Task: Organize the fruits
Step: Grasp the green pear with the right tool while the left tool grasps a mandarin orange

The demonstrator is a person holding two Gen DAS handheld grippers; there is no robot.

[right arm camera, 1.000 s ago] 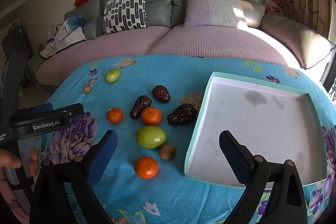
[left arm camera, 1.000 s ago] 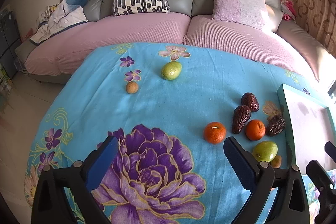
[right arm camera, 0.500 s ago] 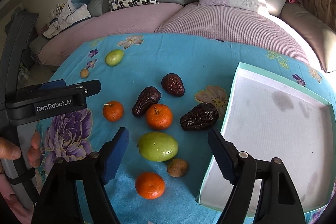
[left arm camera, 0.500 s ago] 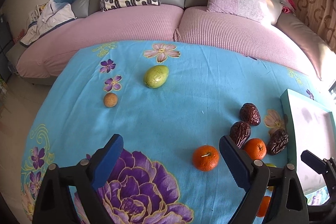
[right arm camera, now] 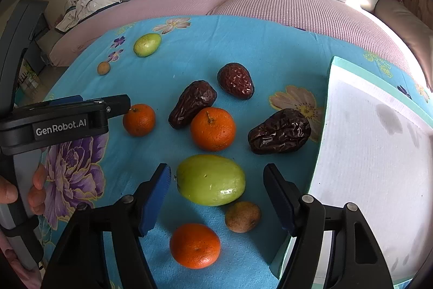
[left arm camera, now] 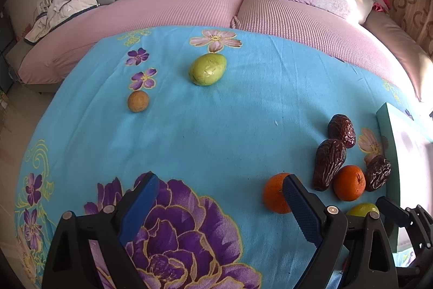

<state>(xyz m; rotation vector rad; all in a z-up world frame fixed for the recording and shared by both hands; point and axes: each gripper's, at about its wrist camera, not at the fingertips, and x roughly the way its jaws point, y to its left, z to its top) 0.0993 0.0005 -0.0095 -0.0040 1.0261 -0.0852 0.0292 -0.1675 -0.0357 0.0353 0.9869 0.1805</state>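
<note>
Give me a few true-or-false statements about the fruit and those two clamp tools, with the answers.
1. The tray already holds fruit. False: it holds none.
2. The right gripper has its jaws open on either side of a green fruit. True.
3. Three wrinkled dark dates lie on the cloth. True.
4. The left gripper is shut on an orange. False: it is open and holds nothing.
5. Only one green fruit is on the cloth. False: a second lies farther off.
</note>
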